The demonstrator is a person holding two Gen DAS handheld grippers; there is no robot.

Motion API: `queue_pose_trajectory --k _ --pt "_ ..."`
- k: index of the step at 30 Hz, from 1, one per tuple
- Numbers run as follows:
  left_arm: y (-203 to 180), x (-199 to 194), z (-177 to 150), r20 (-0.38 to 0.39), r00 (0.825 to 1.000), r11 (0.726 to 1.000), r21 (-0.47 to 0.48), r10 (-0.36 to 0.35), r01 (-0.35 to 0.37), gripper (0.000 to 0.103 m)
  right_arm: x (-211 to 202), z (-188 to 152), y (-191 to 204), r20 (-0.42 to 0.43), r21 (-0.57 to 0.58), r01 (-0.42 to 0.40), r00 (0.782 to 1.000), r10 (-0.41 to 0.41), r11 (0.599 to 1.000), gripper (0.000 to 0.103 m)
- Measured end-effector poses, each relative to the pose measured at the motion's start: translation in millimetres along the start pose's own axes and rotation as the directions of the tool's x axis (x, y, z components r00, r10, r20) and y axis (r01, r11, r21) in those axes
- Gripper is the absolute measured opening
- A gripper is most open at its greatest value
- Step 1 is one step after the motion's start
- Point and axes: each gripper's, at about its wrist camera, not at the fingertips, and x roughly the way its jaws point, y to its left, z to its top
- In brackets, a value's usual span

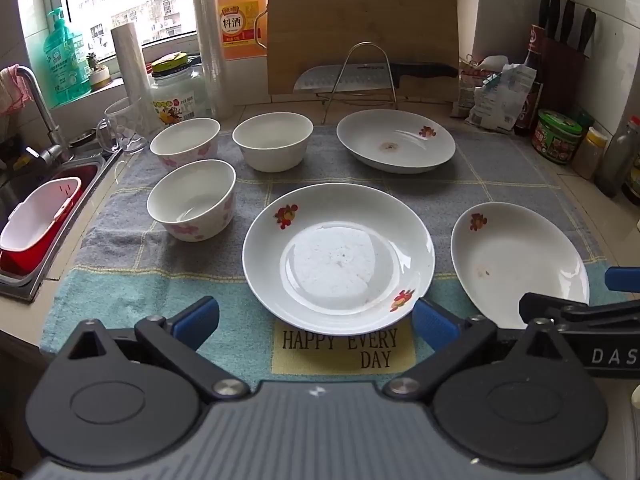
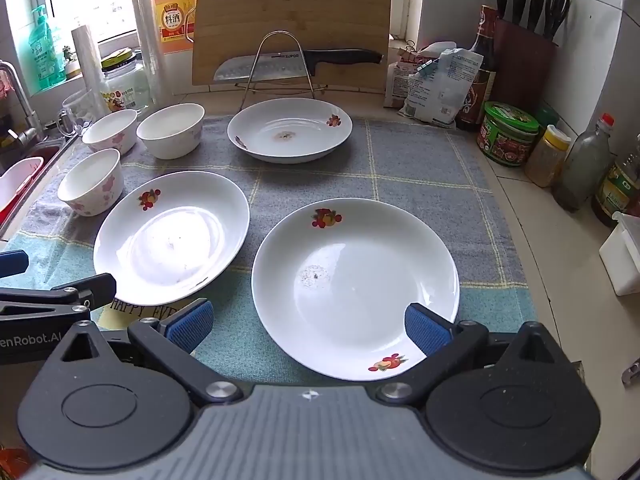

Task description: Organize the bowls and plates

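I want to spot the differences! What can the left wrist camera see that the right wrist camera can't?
Only the left wrist view shows the whole red and white plastic basin in the steel sink.

Only the right wrist view shows the white plastic box at the counter's right edge and the scissors in the dark knife block.

Both show three white floral plates, three white bowls, the bamboo cutting board and the open left gripper and right gripper.

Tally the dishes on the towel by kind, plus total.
Plates: 3, near centre, near right, far.
Bowls: 3, near left, far left, far middle.
Total: 6, all on the checked towel.
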Motion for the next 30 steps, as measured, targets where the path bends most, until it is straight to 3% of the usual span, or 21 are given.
queue_pose_trajectory --k 30 --pt "3.1 -6.7 2.2 0.013 1.000 1.000 -0.012 0.002 -0.002 0.102 -6.8 0.8 2.0 0.021 -0.003 -0.004 1.000 0.004 1.000 0.103"
